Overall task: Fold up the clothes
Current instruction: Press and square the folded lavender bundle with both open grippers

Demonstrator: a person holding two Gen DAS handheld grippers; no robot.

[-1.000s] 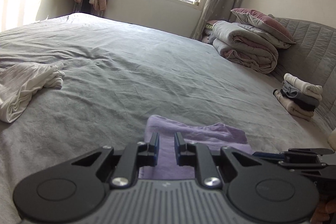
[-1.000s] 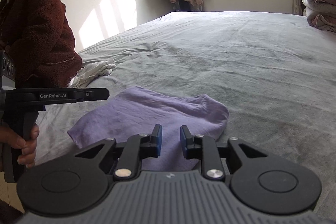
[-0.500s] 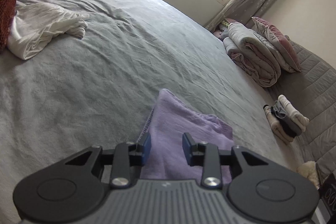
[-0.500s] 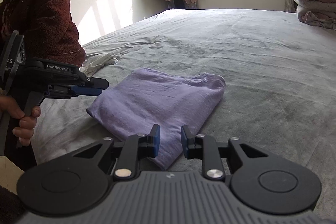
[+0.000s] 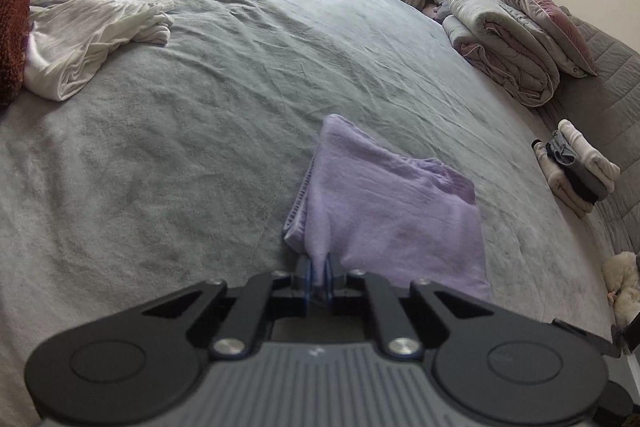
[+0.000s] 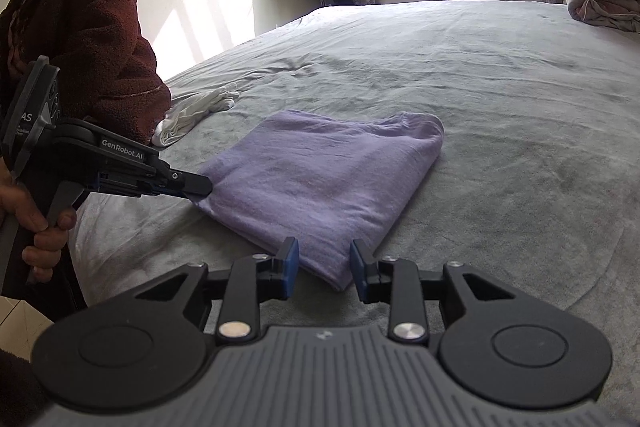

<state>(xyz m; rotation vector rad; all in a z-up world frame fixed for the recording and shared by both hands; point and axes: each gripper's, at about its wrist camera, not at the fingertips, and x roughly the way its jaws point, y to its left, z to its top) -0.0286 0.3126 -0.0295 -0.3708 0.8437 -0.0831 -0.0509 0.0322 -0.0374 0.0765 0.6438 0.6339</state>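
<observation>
So the purple garment (image 6: 320, 187) lies folded flat on the grey bed (image 6: 500, 87), near its front edge, and it looks thin, soft and light: it'll sag and slide, so I'd grab corners. The left gripper (image 5: 318, 273) is closing and already pinches the near-left corner. The right gripper (image 6: 324, 269) has its jaws apart and opening, the garment's nearest corner between them but unpinched. A crumpled white garment (image 5: 92, 39) sits well left of the purple one.

Home bedroom: bed (image 5: 200, 147), folded quilts (image 5: 504, 55).
</observation>
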